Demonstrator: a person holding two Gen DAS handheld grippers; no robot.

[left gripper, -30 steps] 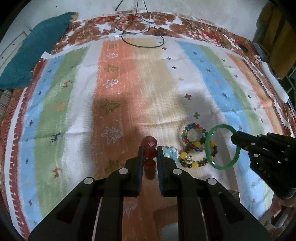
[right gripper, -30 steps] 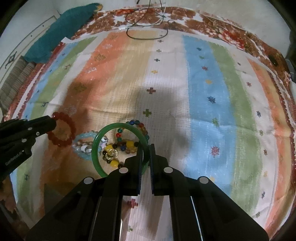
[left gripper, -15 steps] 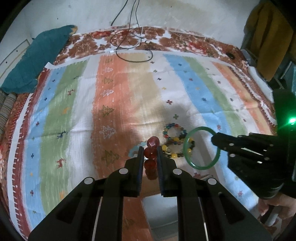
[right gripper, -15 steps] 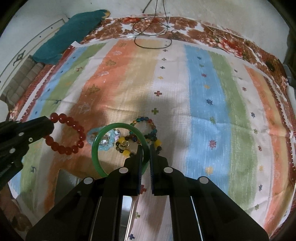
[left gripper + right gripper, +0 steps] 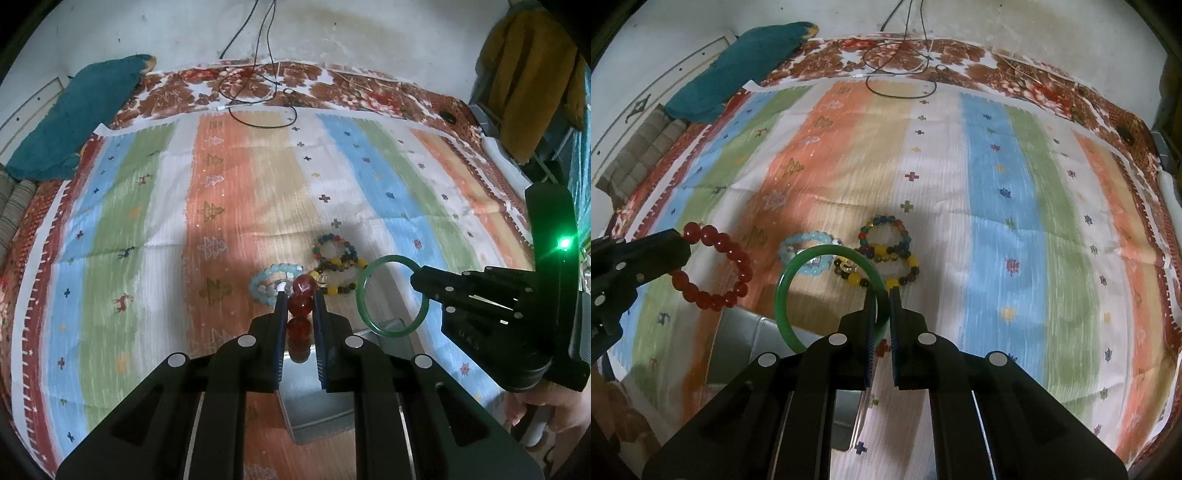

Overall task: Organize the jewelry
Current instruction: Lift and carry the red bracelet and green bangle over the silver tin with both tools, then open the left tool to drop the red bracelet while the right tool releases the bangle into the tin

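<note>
- Left claw (image 5: 299, 308) grips the red bead bracelet (image 5: 714, 267); right claw (image 5: 882, 302) grips the green bangle (image 5: 827, 291).
- Both have risen off the bedspread (image 5: 997, 192) since a second ago.
- Grey box (image 5: 321, 402) now shows at lower centre; deposit likely next.
- Three bracelets (image 5: 882, 254) remain mid-frame.

Striped bedspread (image 5: 1004, 206) carries beaded bracelets (image 5: 886, 254), black cable (image 5: 901, 79), grey box (image 5: 317, 402).

My left hand-held gripper (image 5: 299, 306) is clamped, raised; my right hand-held gripper (image 5: 882, 306) is clamped too, level beside it
</note>
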